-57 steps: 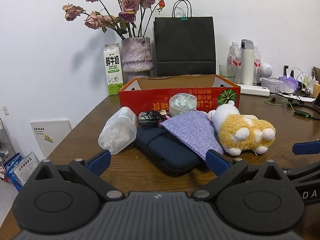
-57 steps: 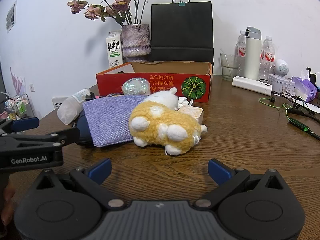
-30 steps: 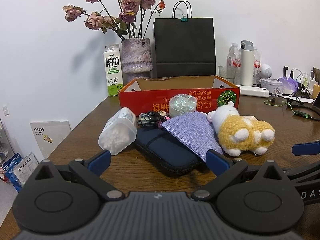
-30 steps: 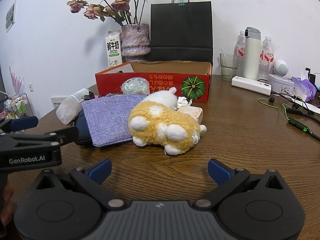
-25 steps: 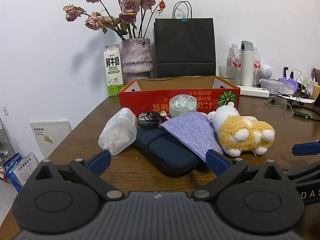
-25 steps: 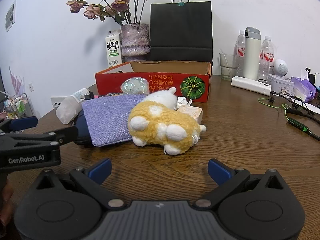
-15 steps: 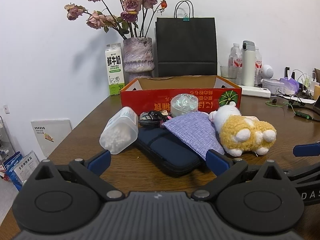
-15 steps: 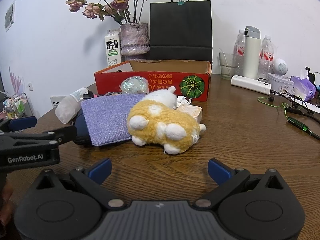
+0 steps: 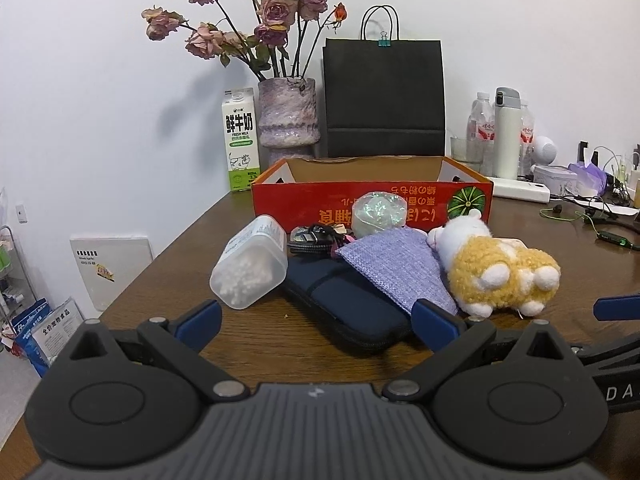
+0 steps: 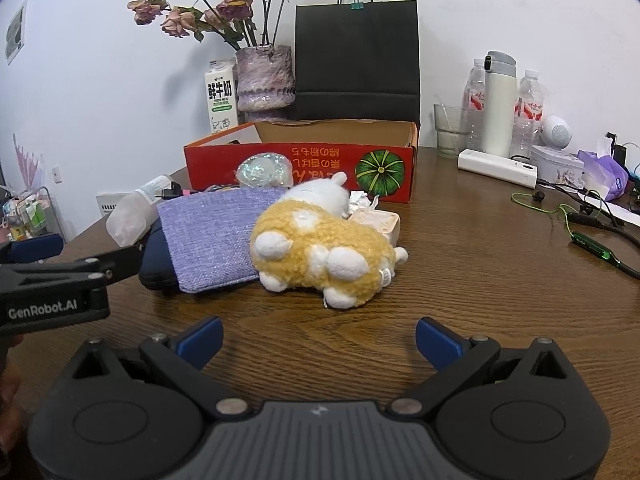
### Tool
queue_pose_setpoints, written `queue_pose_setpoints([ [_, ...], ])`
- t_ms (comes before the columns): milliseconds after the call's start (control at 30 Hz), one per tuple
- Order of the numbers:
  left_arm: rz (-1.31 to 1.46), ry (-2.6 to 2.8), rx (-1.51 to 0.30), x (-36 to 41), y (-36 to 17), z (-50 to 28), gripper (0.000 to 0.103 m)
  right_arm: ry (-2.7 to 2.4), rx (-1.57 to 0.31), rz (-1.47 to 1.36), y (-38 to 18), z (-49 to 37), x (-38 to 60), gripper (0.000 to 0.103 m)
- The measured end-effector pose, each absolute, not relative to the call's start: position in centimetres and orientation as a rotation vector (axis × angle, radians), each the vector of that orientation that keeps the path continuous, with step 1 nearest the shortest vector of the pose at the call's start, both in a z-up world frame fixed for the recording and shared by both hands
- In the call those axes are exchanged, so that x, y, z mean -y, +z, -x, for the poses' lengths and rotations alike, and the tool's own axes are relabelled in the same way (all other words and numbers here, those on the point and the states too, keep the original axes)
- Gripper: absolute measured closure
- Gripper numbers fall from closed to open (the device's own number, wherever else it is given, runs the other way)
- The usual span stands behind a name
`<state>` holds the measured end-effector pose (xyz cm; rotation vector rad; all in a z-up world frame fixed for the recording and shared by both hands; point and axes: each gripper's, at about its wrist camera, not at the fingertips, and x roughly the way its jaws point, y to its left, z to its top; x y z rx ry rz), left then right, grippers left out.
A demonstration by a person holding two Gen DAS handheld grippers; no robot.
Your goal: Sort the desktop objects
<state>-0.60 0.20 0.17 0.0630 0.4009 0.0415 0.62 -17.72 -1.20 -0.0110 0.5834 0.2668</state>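
A pile lies on the wooden table in front of a red cardboard box (image 9: 372,204) (image 10: 300,168). In it are a yellow and white plush toy (image 9: 496,272) (image 10: 320,248), a purple cloth pouch (image 9: 396,264) (image 10: 212,236), a dark blue case (image 9: 344,304), a clear tub of cotton swabs (image 9: 250,268), a shiny wrapped ball (image 9: 378,210) and a black tangle of keys (image 9: 316,236). My left gripper (image 9: 316,320) is open and empty, just short of the blue case. My right gripper (image 10: 318,334) is open and empty, just short of the plush toy.
Behind the box stand a milk carton (image 9: 239,140), a vase of dried roses (image 9: 288,116) and a black paper bag (image 9: 384,96). Bottles, a white flask (image 10: 498,108), a glass, a power strip (image 10: 496,168) and green cables (image 10: 588,236) fill the right side.
Both grippers have shifted only slightly and stay open. The objects on the table have not moved.
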Motion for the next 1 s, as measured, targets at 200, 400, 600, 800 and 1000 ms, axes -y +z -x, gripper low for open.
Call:
queue_pose_setpoints([
  [200,-0.07,0.04,-0.398,0.0,0.2,0.6,0.0,0.26,-0.581,0.013,-1.2,-0.6,17.7,0.0],
  [400,-0.071,0.042,-0.396,0.0,0.1,0.6,0.0,0.261,-0.578,0.01,-1.2,-0.6,17.7,0.0],
  [600,-0.067,0.038,-0.403,0.0,0.1,0.5,0.0,0.266,-0.581,0.009,-1.2,-0.6,17.6,0.0],
  [800,-0.06,0.045,-0.409,-0.2,0.1,0.4,0.0,0.265,-0.581,0.002,-1.2,-0.5,17.6,0.0],
  [1000,0.014,0.03,-0.443,-1.5,0.1,0.3,0.0,0.266,-0.601,0.009,-1.4,-0.7,17.6,0.0],
])
